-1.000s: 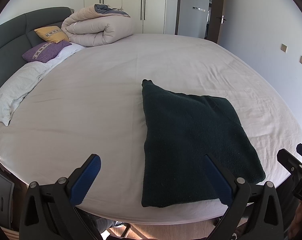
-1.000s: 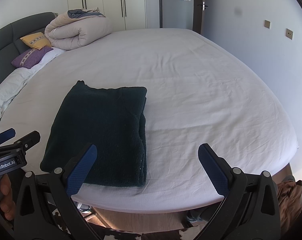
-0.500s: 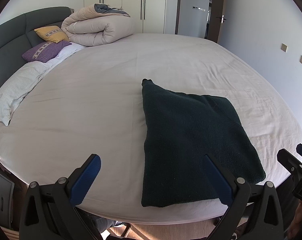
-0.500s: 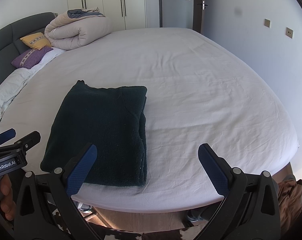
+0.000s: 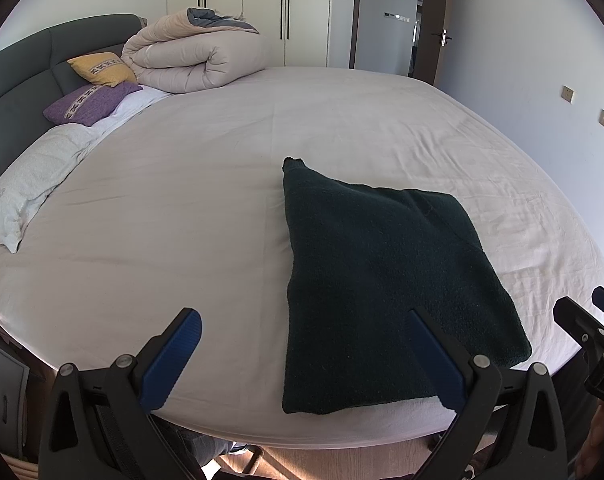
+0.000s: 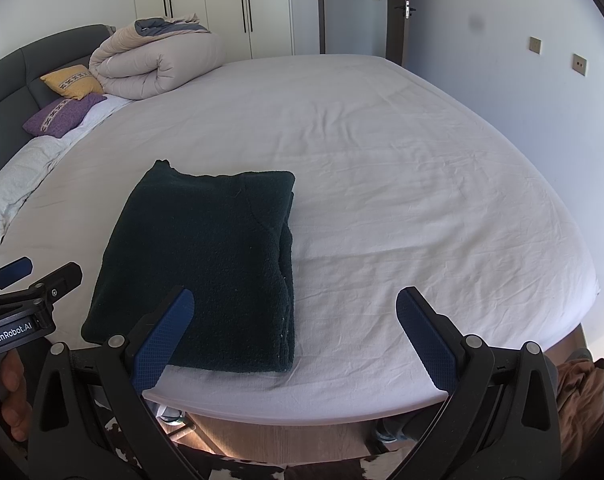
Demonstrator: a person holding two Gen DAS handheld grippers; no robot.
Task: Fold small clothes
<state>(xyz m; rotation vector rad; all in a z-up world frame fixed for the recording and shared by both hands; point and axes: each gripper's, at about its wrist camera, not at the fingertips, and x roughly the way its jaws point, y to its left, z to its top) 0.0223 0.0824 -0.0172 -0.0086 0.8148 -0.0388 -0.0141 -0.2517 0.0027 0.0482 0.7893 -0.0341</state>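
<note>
A dark green fleece garment [image 5: 386, 276] [image 6: 205, 268] lies folded into a flat rectangle near the front edge of the white bed [image 5: 205, 208] [image 6: 402, 200]. My left gripper [image 5: 302, 360] is open, held just short of the bed's edge, with its right finger over the garment's near corner and nothing between its fingers. My right gripper [image 6: 293, 336] is open too, with its left finger over the garment's near right corner and its right finger over bare sheet. Each gripper shows at the edge of the other's view.
A rolled beige duvet [image 5: 197, 60], a yellow cushion [image 5: 101, 69], a purple cushion [image 5: 87, 104] and a white pillow [image 5: 25, 184] lie at the far left by the grey headboard. Wardrobes [image 6: 229, 4] and a door stand behind. A hand [image 6: 13, 392] holds the left gripper.
</note>
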